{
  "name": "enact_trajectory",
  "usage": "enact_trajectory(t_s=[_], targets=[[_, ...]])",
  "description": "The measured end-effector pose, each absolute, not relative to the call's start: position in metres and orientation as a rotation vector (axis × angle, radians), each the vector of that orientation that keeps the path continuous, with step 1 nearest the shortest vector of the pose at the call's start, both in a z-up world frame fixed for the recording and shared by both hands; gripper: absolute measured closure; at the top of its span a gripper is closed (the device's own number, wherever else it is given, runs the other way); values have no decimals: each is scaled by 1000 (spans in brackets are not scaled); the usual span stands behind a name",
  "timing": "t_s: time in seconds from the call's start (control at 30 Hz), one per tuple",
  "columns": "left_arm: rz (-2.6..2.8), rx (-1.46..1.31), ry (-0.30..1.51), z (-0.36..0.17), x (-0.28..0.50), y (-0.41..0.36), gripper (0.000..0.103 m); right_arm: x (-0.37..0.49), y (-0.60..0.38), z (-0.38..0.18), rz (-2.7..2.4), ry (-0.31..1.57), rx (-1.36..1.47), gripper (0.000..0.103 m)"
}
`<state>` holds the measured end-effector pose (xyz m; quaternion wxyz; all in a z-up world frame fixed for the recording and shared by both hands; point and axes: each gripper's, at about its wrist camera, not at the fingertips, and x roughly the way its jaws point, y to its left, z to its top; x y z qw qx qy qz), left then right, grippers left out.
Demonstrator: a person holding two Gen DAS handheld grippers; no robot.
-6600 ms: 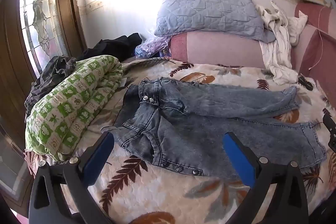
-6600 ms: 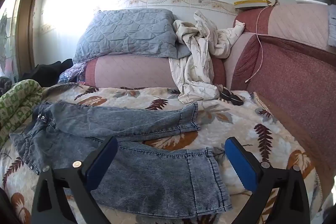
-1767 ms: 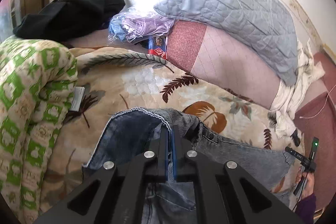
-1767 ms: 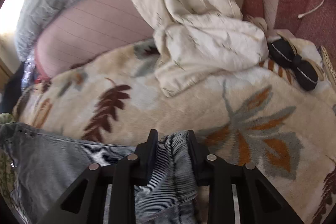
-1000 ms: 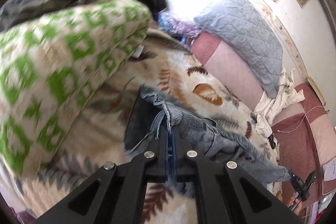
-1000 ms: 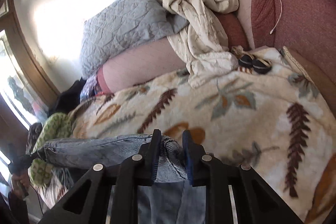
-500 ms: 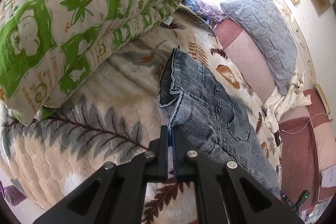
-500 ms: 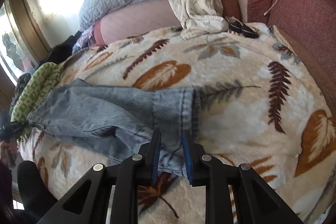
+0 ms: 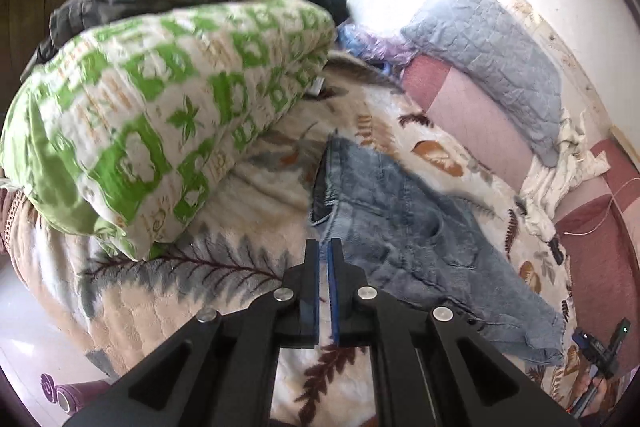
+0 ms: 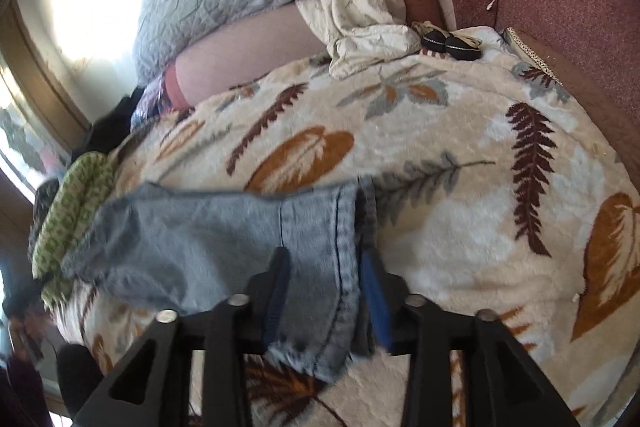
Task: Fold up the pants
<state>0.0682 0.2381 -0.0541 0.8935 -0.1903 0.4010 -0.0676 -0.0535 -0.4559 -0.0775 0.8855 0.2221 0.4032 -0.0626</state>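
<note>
Risk first. The jeans (image 10: 200, 239) lie on the blanket (image 10: 460, 227), apparently folded lengthwise with one leg on the other, and the leg hem (image 10: 344, 227) sits right between the jaws of the right gripper (image 10: 325, 257). If that gripper pulls back low or at an angle, a pad could catch the hem stitching and drag the top leg off the lower one, undoing the alignment. A dark under-layer shows beside the right pad, so the two hems may already be slightly offset. The plush blanket probably grabs denim, so any drag would bunch the cloth rather than slide it.

At the waist end the same risk applies. The waistband corner ends just at the tips of the left gripper (image 9: 324, 247), and a sideways move there could tug it and skew the top edge. The green quilt (image 9: 160, 87) lies close beside the waist and could get bumped.

As for the tools, the right jaws have just been opening. They stand partly spread with the hem lying loose between them, and the pads do not look to be pressing it. The left jaws are pressed together with only a thin slit showing. It cannot be told whether they nip a bit of the waistband.
</note>
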Motion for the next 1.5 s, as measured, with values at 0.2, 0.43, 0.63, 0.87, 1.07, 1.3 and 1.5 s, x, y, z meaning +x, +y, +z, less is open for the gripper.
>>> enact_trajectory(t_s=[0.2,0.43,0.63,0.87,1.07,1.3,1.5], targets=[[-353,-301,796,-28,58,172,99,-16,-461,-88,-181,860,534,52],[-566,-253,832,-45,68,68,82,0,-461,-103,-223,896,553,49],[-692,-271,882,-70,84,8,74,4,-463,-112,-249,915,560,49],[-778,-237,928,-108,86,-19,74,5,-469,-113,-259,903,572,49],[-816,-249,939,-130,85,-8,72,19,-449,-115,-246,938,436,81],[-819,-201,918,-130,84,-12,72,9,-457,-88,-330,737,427,88],[-813,-186,928,-134,85,-14,72,22,-471,-93,-407,710,411,88]])
